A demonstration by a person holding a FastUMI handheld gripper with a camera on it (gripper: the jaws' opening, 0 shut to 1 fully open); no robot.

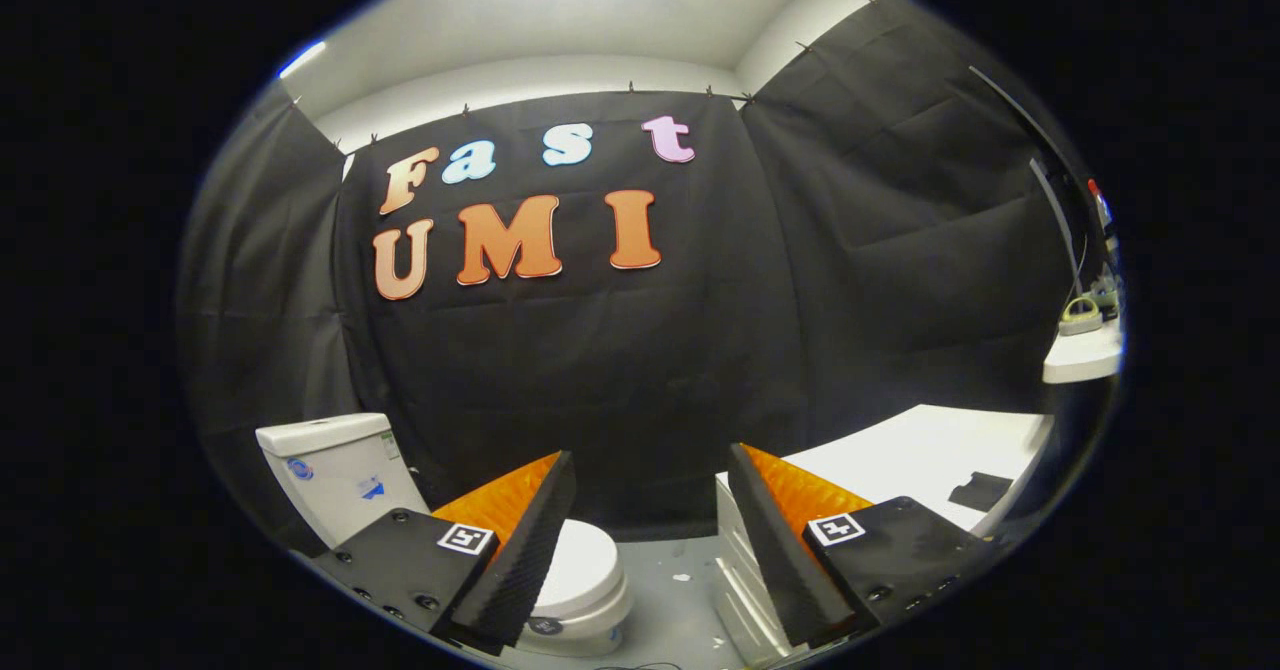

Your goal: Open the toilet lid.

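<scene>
a white toilet (345, 480) stands low at the left, its closed lid (583, 560) partly behind the left finger, the gripper (650, 470) held above with fingers spread wide on nothing, and a white table (930, 450) lies beyond the right finger.

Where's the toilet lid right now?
In the gripper view, the closed toilet lid sits low beyond the open hand-held gripper, behind one finger, in front of the white tank.

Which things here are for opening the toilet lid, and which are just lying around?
For the job:
- toilet lid, closed, partly behind one gripper finger
- toilet tank
- gripper, open, holding nothing

Just lying about:
- white table
- dark flat piece on that table
- white cabinet beneath the table
- small shelf with odds and ends
</scene>
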